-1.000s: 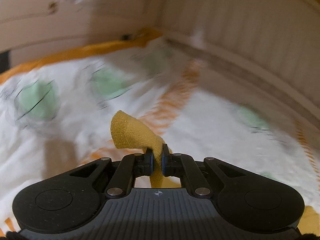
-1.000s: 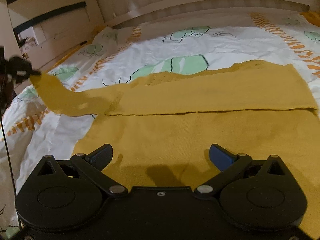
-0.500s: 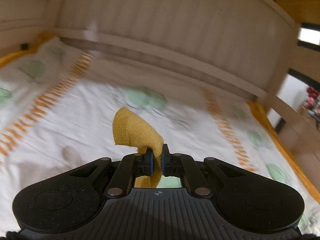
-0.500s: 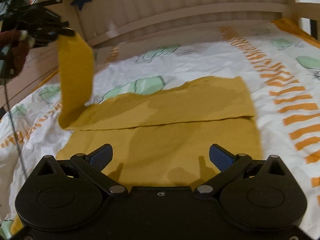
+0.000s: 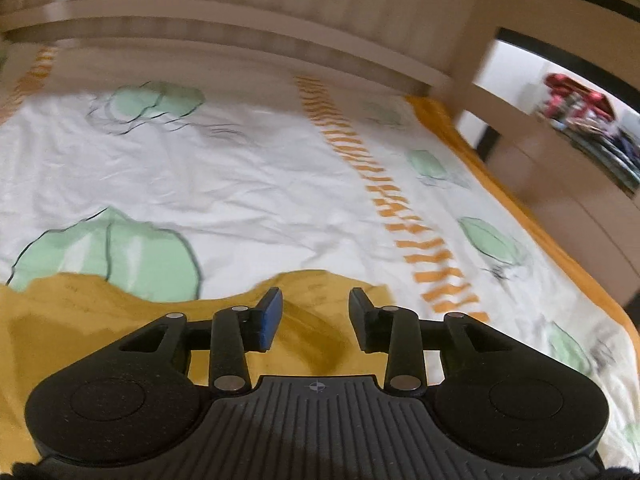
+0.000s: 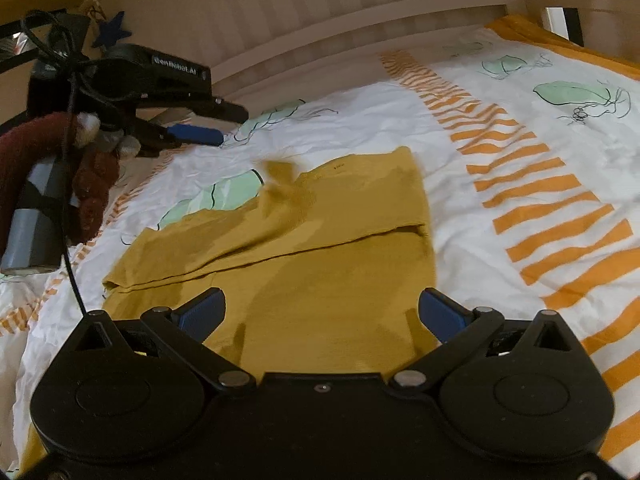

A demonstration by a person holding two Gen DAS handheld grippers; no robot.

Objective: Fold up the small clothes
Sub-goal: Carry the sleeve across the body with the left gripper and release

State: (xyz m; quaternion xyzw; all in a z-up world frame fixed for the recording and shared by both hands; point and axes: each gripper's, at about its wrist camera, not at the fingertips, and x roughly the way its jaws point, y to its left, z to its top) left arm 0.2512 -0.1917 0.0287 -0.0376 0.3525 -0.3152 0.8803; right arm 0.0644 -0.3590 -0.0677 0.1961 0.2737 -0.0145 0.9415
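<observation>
A mustard-yellow garment [image 6: 328, 240] lies flat on the bed, its far part folded over the body. A sleeve [image 6: 280, 184] falls blurred onto it near the far edge. My left gripper [image 5: 316, 320] is open and empty, hovering above the garment's far edge [image 5: 100, 304]; it also shows in the right wrist view [image 6: 208, 124] at upper left, above the bed. My right gripper [image 6: 322, 314] is open wide and empty, low over the garment's near part.
The bed sheet [image 6: 540, 168] is white with green leaf prints and orange striped bands. A beige slatted headboard [image 6: 320, 12] runs along the far side. A wooden bed frame post [image 5: 472, 40] stands at right, with furniture [image 5: 580, 120] beyond.
My left gripper carried the sleeve up and over the garment, then opened and let it go. The sleeve now drops onto the folded body. My right gripper stayed open.
</observation>
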